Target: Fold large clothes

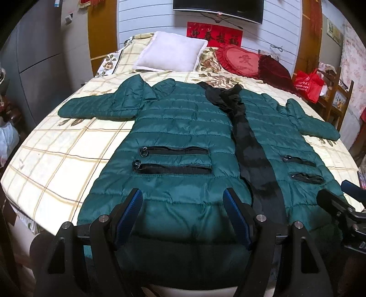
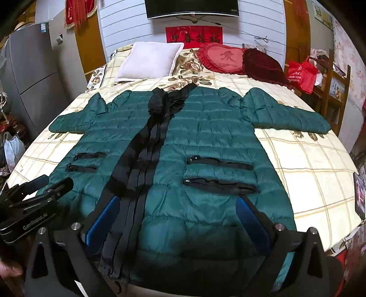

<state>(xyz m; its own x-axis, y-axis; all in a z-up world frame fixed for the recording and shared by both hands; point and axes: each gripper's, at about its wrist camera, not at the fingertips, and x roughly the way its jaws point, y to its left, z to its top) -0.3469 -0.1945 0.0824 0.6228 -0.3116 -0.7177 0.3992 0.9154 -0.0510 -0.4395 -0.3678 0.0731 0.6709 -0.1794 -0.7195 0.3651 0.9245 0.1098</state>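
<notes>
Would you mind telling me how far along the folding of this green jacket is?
Done: the green jacket lies spread flat on the bed, front up, both sleeves out to the sides. In hand: nothing is gripped; the left gripper and right gripper are both open, poised over the hem. Left: every fold, since no sleeve or side is turned in.

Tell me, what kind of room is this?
Most likely a bedroom in someone's home. A big bed fills the room, with a white pillow and a red heart cushion at its head. A green puffy jacket lies spread flat on it, and a TV hangs on the wall.
</notes>
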